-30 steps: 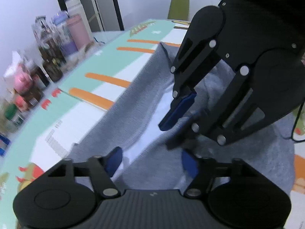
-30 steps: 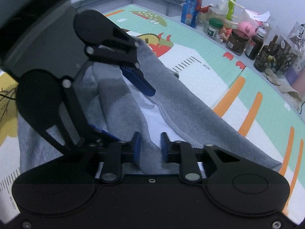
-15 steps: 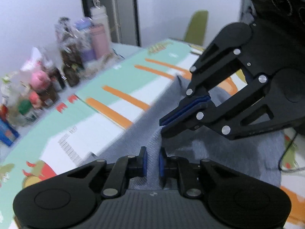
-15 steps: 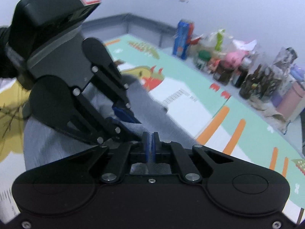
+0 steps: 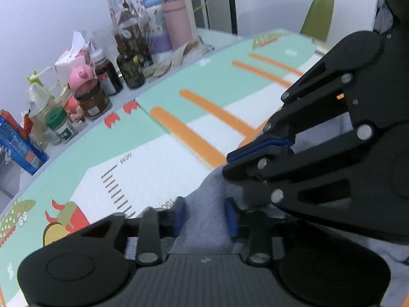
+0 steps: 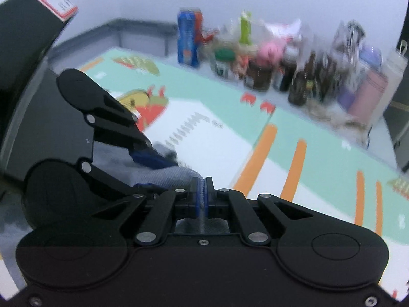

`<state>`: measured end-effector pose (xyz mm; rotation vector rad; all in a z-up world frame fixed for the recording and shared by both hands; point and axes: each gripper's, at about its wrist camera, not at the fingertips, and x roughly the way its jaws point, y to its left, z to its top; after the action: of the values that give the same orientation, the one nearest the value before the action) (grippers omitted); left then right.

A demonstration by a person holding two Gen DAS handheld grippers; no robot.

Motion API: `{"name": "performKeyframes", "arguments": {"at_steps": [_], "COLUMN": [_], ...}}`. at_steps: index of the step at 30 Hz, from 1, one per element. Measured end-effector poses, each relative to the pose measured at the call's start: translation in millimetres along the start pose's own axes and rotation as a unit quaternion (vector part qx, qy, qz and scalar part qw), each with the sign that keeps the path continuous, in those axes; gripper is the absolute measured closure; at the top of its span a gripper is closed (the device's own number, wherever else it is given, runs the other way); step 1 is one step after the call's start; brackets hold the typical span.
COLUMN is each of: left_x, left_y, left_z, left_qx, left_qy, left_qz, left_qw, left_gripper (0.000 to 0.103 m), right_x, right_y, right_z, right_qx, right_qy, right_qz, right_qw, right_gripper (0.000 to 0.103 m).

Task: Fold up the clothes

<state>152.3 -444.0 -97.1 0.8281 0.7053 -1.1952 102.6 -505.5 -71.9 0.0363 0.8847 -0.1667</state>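
A grey garment [image 5: 204,199] lies bunched low on the colourful play mat [image 5: 153,166]. In the left wrist view my left gripper [image 5: 205,216] straddles a fold of it; its jaws are opening and the blue pads [image 5: 180,215] stand apart from the cloth. My right gripper [image 5: 231,160] crosses just above, pads together. In the right wrist view the right gripper [image 6: 202,181] is shut on a thin edge of the grey garment [image 6: 181,175], with my left gripper [image 6: 159,172] close on the left. Most of the garment is hidden behind the grippers.
A row of bottles and jars [image 5: 102,84] lines the mat's far edge, with a pink tumbler [image 5: 177,23] and a blue can [image 6: 189,38]. A green chair [image 5: 317,15] stands beyond the table. The mat [image 6: 217,148] spreads toward the bottles.
Both grippers closed on the grey cloth; the left has since spread its pads again while the right stays closed. Both views have swung toward the bottle row.
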Motion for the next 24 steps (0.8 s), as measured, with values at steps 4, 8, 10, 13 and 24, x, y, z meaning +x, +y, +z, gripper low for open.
{"name": "performKeyframes", "arguments": {"at_steps": [4,8,10,13,24], "left_x": [11.5,14.6,11.9,5.7,-31.7], "left_y": [-2.3,4.5,6.9,7.9,8.9], "left_z": [-5.8,-7.0,-6.6,-5.2,-0.7], "left_qx": [0.005,-0.011,-0.018,-0.021,-0.024], "left_qy": [0.012,0.016,0.016,0.014,-0.005], "left_qz": [0.019,0.017,0.016,0.017,0.023], "left_qw": [0.9997,0.9997,0.9996,0.9995,0.9994], "left_gripper": [0.037,0.030,0.030,0.030,0.031], "right_x": [21.6,31.3,31.8,26.5,-17.7], "right_y": [-10.5,-16.9,-19.7,-24.0,-34.9], "right_z": [-8.8,-15.6,-15.9,-13.9,-6.2], "right_qx": [0.050,0.070,0.077,0.086,0.103], "right_qy": [0.024,0.036,0.037,0.029,-0.007], "right_qz": [0.004,0.004,0.005,0.014,0.022], "right_qw": [0.998,0.997,0.996,0.996,0.994], "right_gripper": [0.100,0.092,0.087,0.079,0.069]}}
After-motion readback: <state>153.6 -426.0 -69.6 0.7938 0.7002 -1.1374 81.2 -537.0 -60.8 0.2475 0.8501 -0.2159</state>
